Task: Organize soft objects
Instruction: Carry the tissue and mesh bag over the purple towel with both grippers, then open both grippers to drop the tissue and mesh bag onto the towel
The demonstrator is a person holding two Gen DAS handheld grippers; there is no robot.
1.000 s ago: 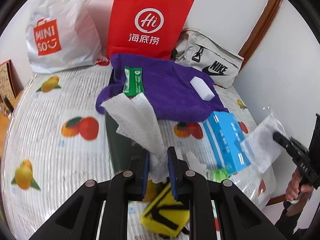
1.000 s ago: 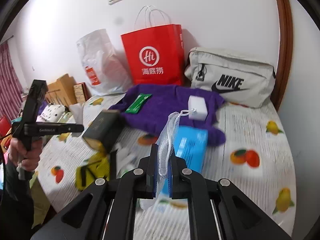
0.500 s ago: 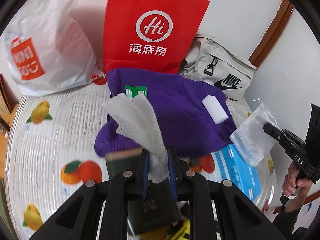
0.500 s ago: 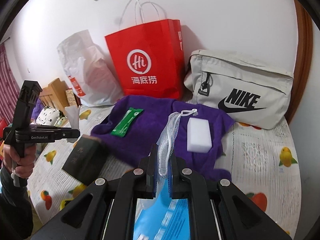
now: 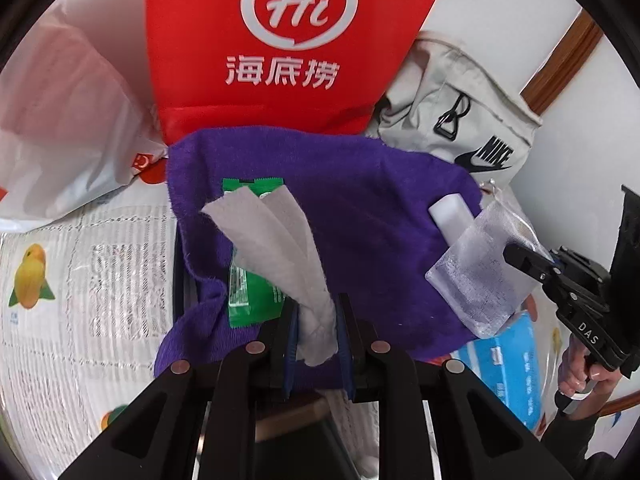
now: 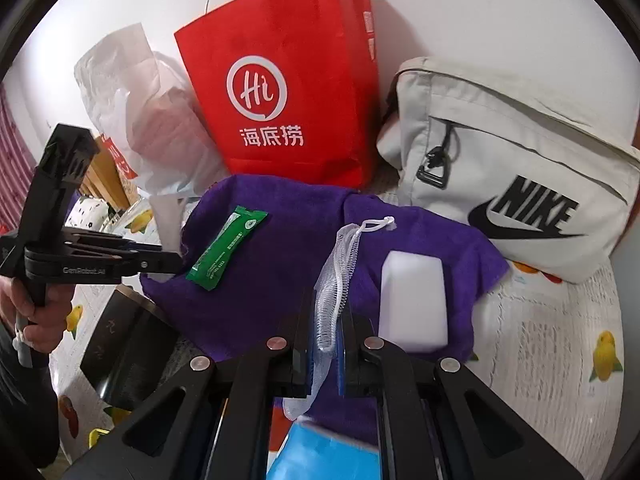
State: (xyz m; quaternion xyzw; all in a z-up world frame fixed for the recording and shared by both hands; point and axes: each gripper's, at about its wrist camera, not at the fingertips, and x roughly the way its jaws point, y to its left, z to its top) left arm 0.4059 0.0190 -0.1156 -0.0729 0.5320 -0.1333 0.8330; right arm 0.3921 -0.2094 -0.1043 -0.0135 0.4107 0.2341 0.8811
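Note:
My left gripper [image 5: 318, 322] is shut on a white paper towel [image 5: 272, 236] that fans upward over the purple towel [image 5: 360, 216]. A green packet [image 5: 250, 292] lies on that towel, partly behind the paper. My right gripper [image 6: 325, 334] is shut on a white mesh pouch [image 6: 338, 276] with a drawstring, held above the purple towel [image 6: 280, 272]. A white sponge block [image 6: 412, 304] rests on the towel to the right of the pouch; the green packet [image 6: 226, 252] lies to the left. The left wrist view also shows the mesh pouch [image 5: 480, 272] hanging from the right gripper at the right edge.
A red paper bag [image 6: 288, 88], a white plastic bag [image 6: 136, 112] and a grey Nike bag [image 6: 512, 168] stand against the wall behind the towel. A blue tissue pack [image 5: 508, 368] and a dark box [image 6: 128, 348] lie nearer. The fruit-print tablecloth [image 5: 80, 280] covers the table.
Both grippers have moved forward toward the purple towel and the bags, carrying the paper towel and the mesh pouch. The yellow item and the blue pack have slid toward the bottom edges.

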